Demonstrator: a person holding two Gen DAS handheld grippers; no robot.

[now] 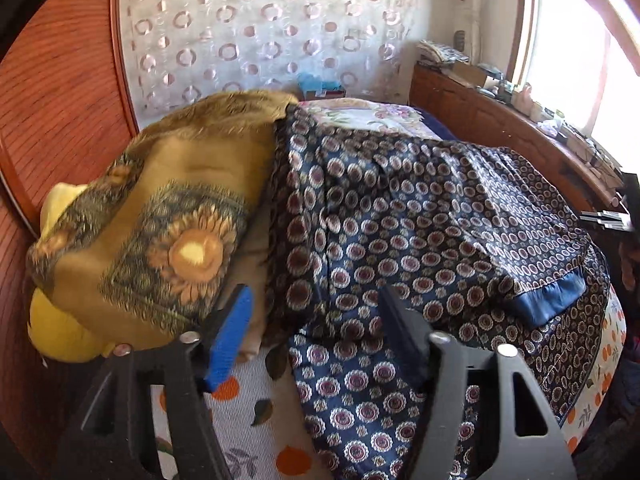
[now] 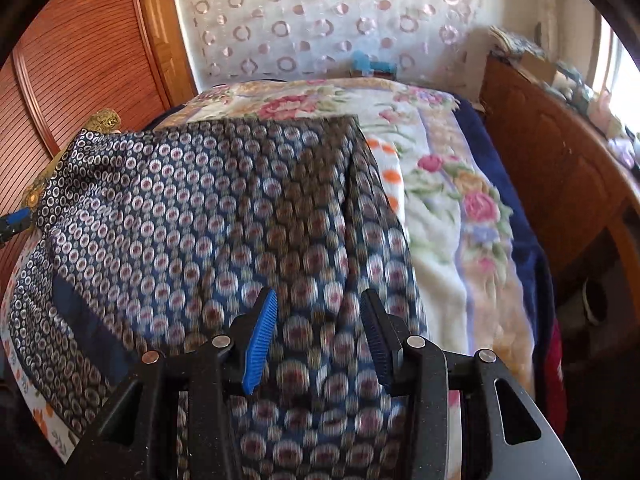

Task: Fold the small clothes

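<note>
A navy garment (image 1: pixel 420 208) printed with round medallions lies spread over the bed, with a plain blue hem band (image 1: pixel 554 296) at its right edge. My left gripper (image 1: pixel 316 324) hangs open just above the garment's near left edge, and nothing is pinched between its blue pads (image 1: pixel 230 340). In the right wrist view the same garment (image 2: pixel 208 208) fills the middle. My right gripper (image 2: pixel 318 334) stands open over it, both pads clear of the cloth. The tip of the left gripper (image 2: pixel 16 220) shows at the far left.
A mustard sunflower cloth (image 1: pixel 168 232) drapes over a yellow pillow (image 1: pixel 60 332) on the left. A floral blanket (image 2: pixel 452 208) covers the bed's right side, over an orange-dotted sheet (image 1: pixel 248 396). Wooden wardrobe (image 1: pixel 52 100) at left, cluttered wooden shelf (image 1: pixel 500 120) by the window.
</note>
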